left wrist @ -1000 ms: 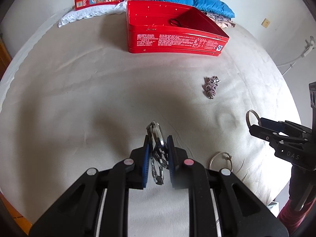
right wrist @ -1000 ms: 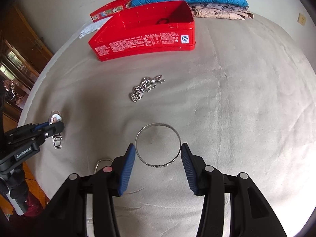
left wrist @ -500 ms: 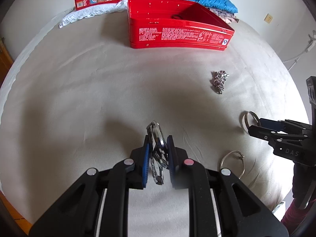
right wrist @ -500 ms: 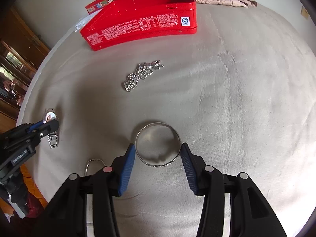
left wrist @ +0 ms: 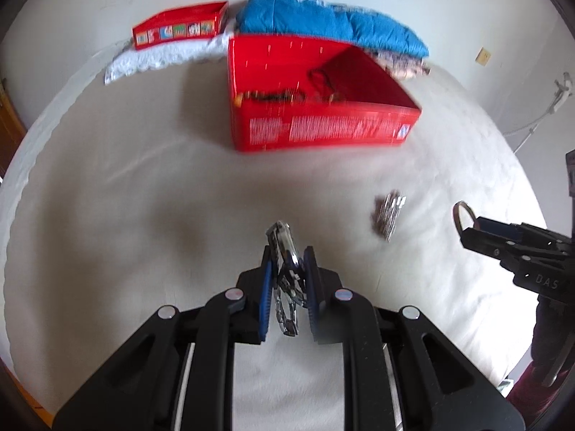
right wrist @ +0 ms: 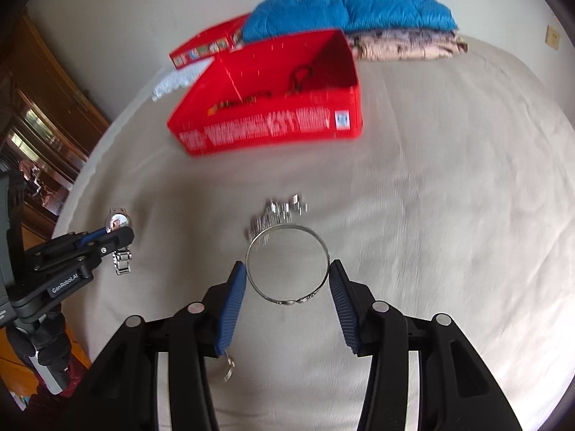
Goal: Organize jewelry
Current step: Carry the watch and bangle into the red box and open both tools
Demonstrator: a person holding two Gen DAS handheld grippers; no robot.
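Note:
My left gripper (left wrist: pixel 286 269) is shut on a silver metal watch (left wrist: pixel 284 244), held above the bed; it also shows in the right wrist view (right wrist: pixel 118 221). My right gripper (right wrist: pixel 287 273) is shut on a silver bangle (right wrist: pixel 287 264) held flat between its blue pads, also lifted; the bangle's edge shows in the left wrist view (left wrist: pixel 461 213). An open red tin box (left wrist: pixel 323 133) sits at the far side of the bed with dark jewelry inside (right wrist: pixel 298 77). A silver chain heap (left wrist: pixel 386 213) lies on the sheet between grippers and box.
A small ring hoop (right wrist: pixel 228 370) lies on the sheet under my right gripper. A red lid (left wrist: pixel 179 30), white lace cloth (left wrist: pixel 158 61) and folded blue bedding (left wrist: pixel 334 25) lie behind the box. A wooden cabinet (right wrist: pixel 39 107) stands left of the bed.
Both grippers have risen and tilted up with their loads; the box interior now shows. The chain heap sits lower in both views.

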